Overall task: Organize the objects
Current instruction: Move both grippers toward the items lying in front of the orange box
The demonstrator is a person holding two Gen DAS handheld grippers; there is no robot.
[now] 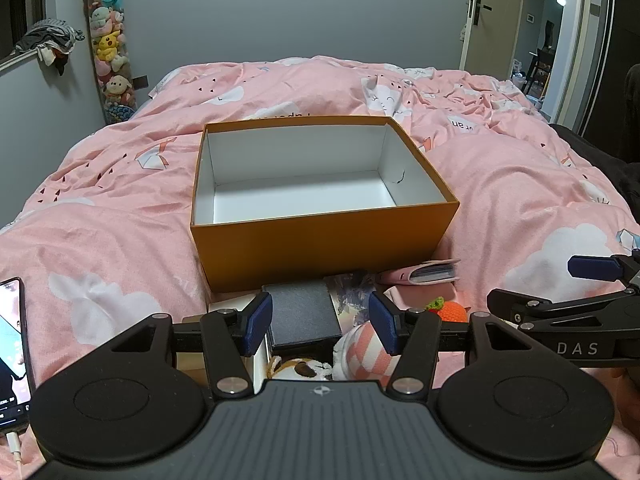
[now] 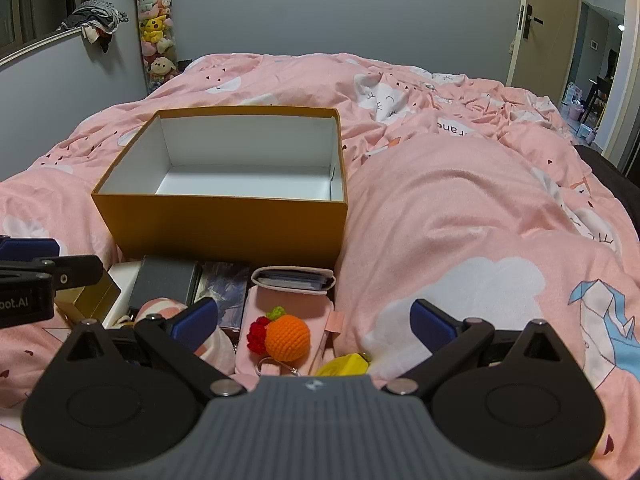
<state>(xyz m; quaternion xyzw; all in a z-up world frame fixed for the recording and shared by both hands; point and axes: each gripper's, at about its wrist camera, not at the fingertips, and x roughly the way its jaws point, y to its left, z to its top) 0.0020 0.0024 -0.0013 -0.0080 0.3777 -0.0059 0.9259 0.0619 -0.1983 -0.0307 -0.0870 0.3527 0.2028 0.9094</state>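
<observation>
An empty orange box (image 1: 324,248) with a white inside stands on the pink bed (image 1: 100,216); it also shows in the right wrist view (image 2: 224,224). Small items lie in a pile in front of it: a dark grey box (image 1: 302,314) (image 2: 164,282), a pink card wallet (image 2: 294,280) (image 1: 420,274), a crocheted orange (image 2: 287,339) (image 1: 452,312), a pink-and-white striped sock (image 1: 362,354), a yellow item (image 2: 346,364). My left gripper (image 1: 322,324) is open above the dark box, empty. My right gripper (image 2: 314,326) is open above the crocheted orange, empty.
A phone (image 1: 12,348) on a cable lies on the bed at the left. A white box (image 2: 122,284) and a gold box (image 2: 90,294) sit at the pile's left. A tube of plush toys (image 1: 110,48) stands at the far wall. An open door (image 2: 560,52) is at the right.
</observation>
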